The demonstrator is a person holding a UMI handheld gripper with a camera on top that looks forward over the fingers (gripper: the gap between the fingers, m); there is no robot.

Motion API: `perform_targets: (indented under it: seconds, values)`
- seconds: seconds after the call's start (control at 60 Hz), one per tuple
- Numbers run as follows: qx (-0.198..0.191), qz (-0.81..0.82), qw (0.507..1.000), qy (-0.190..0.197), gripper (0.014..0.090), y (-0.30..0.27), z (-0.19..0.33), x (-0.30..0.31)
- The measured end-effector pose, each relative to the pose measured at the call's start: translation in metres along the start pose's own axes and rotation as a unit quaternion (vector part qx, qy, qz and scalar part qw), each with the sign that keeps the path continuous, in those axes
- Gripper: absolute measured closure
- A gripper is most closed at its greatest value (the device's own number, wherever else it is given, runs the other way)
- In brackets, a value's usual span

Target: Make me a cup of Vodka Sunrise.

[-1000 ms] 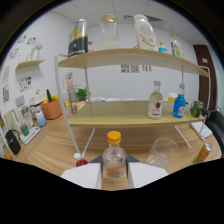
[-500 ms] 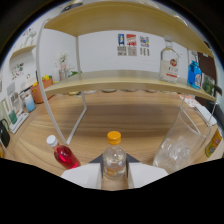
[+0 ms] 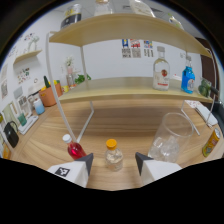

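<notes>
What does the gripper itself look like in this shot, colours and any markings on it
Only the two fingers of the gripper show. Each finger is a white block with a dark, pointed wedge at the inner tip. The left one carries a small black-and-white square tag on its top face, like a tracking marker. No such tag can be seen on the right one. No cables, hand or sleeve are in view.

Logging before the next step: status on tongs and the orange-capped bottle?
Tongs open, orange-capped bottle standing between them, gaps either side. Red bottle close beside the left finger. Clear glass ahead to the right.
</notes>
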Motion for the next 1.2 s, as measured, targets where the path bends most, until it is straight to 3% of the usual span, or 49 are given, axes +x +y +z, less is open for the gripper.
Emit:
perform_targets:
  seconds: [0.017, 0.1, 0.217, 0.467, 0.667, 0.817, 0.9, 1.1, 1.2]
  values:
    - [0.005, 0.002, 1.0, -0.003, 0.0229, -0.004, -0.006, 0.0]
    - [0.029, 0.011, 0.999, -0.015, 0.0188, -0.024, -0.038, 0.004]
    - [0.051, 0.022, 0.998, -0.014, 0.0189, -0.041, -0.082, 0.019]
    - [0.052, 0.013, 0.998, 0.032, 0.0188, -0.042, -0.144, 0.081]
    - [0.13, 0.012, 0.99, 0.044, 0.0185, -0.148, -0.172, 0.116]
    - [0.199, 0.006, 0.979, 0.044, 0.0188, -0.248, -0.169, 0.136]
    - [0.219, 0.003, 0.975, 0.045, 0.0189, -0.29, -0.158, 0.146]
    - [0.204, -0.007, 0.977, 0.055, 0.0213, -0.333, -0.108, 0.164]
    - [0.178, -0.01, 0.982, 0.055, 0.0332, -0.33, -0.087, 0.167]
